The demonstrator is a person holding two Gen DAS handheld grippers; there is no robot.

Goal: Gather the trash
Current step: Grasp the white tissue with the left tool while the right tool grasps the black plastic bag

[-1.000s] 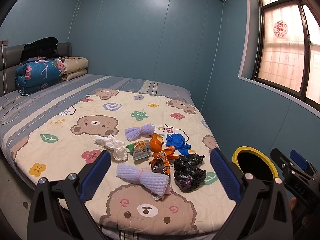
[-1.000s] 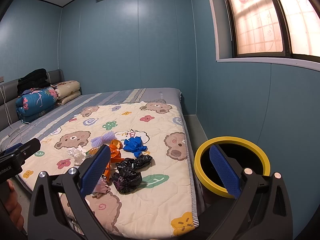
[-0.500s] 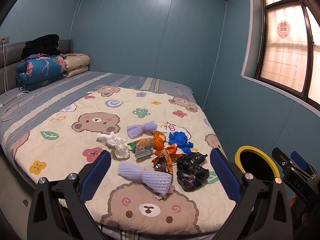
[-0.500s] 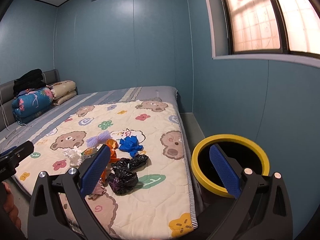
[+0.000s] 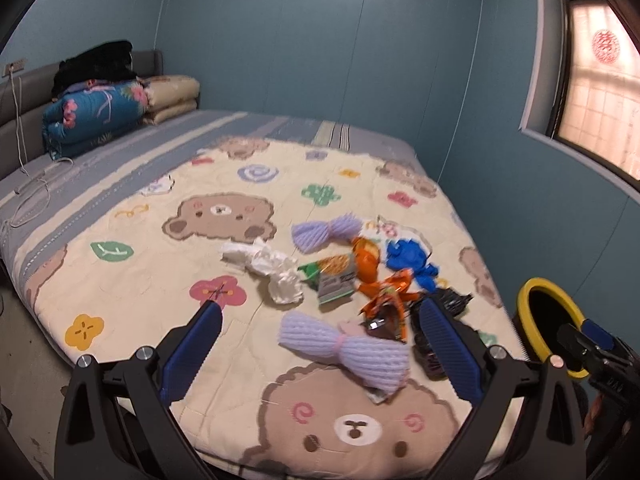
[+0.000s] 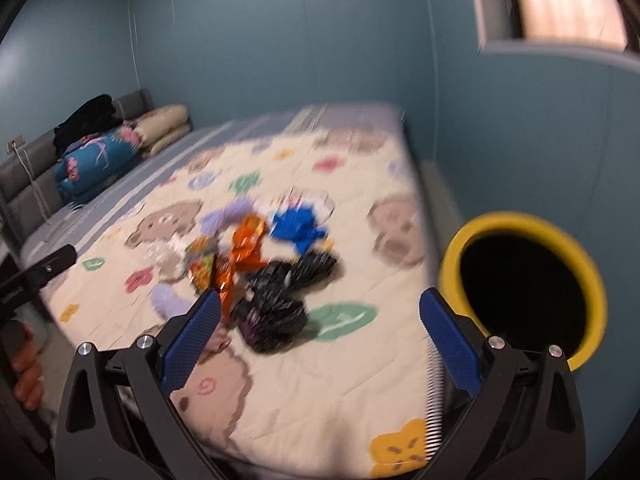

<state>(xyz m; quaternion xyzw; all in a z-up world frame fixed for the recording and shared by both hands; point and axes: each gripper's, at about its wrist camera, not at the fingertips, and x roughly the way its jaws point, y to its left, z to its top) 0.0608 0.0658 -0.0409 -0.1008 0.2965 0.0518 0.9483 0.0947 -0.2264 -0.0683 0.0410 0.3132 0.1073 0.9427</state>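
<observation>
Both claws gape wide, empty: left claw (image 5: 320,344), right claw (image 6: 320,340). The trash sits piled on the bed (image 5: 132,280); nearest, dead ahead of my left claw, a purple foam net (image 5: 344,346) with long axis crosswise. Count: two purple nets, two black bags (image 6: 276,312), one bin (image 6: 524,280) beside the bed, right.

On the bed (image 5: 120,280) lie two purple foam nets (image 5: 344,350) (image 5: 324,232), one white tissue (image 5: 268,266), one blue glove (image 5: 412,258), one green packet (image 5: 334,276), maybe two orange wrappers (image 5: 386,304) (image 5: 366,258), and two black bags (image 6: 272,316) (image 6: 296,272). One yellow bin (image 6: 520,284) stands beside it.
</observation>
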